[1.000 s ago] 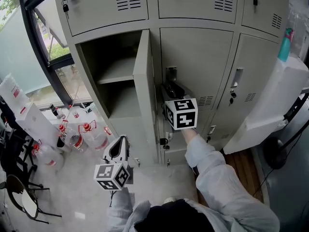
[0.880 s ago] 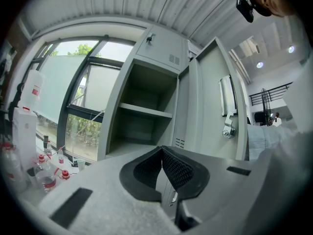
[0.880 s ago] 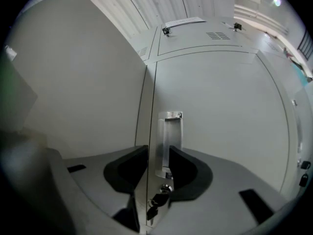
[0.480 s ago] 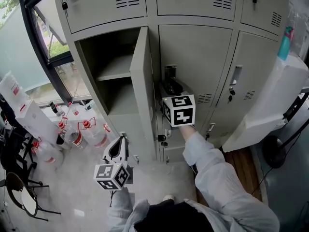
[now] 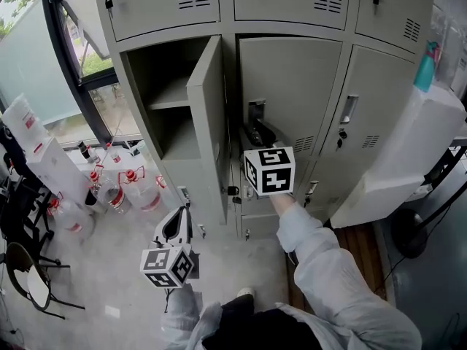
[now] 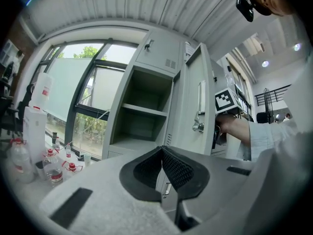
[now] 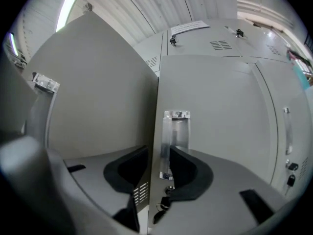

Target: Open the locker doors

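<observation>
Looking down in the head view: right gripper is at the metal handle of the shut grey middle locker door. The left locker door just left of it is swung open. The left gripper is low and well apart.

Left gripper view: left gripper jaws are together, empty, with the open door ahead and right.

Right gripper view: right gripper jaws are partly apart, clamped on the handle's left edge.
</observation>
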{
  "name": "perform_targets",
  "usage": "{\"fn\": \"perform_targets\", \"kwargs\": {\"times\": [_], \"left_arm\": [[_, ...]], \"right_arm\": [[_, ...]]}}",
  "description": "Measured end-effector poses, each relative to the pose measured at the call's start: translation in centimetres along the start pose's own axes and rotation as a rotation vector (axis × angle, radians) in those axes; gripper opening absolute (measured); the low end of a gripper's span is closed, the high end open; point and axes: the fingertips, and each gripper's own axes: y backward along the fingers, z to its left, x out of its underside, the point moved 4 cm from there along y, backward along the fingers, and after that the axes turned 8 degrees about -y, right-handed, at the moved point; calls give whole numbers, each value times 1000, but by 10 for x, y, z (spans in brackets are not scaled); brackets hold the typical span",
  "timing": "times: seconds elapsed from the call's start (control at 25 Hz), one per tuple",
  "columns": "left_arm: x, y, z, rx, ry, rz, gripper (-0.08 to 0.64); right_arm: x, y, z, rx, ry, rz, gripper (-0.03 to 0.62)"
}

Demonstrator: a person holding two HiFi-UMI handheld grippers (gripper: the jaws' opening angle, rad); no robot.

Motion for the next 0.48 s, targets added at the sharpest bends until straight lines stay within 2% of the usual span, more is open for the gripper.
{"fn": "perform_targets", "kwargs": {"times": [0.48], "left_arm": [[11, 62, -49, -25, 16, 10, 8]], "right_arm": [[-3, 73, -3, 4, -8, -3, 132]]}}
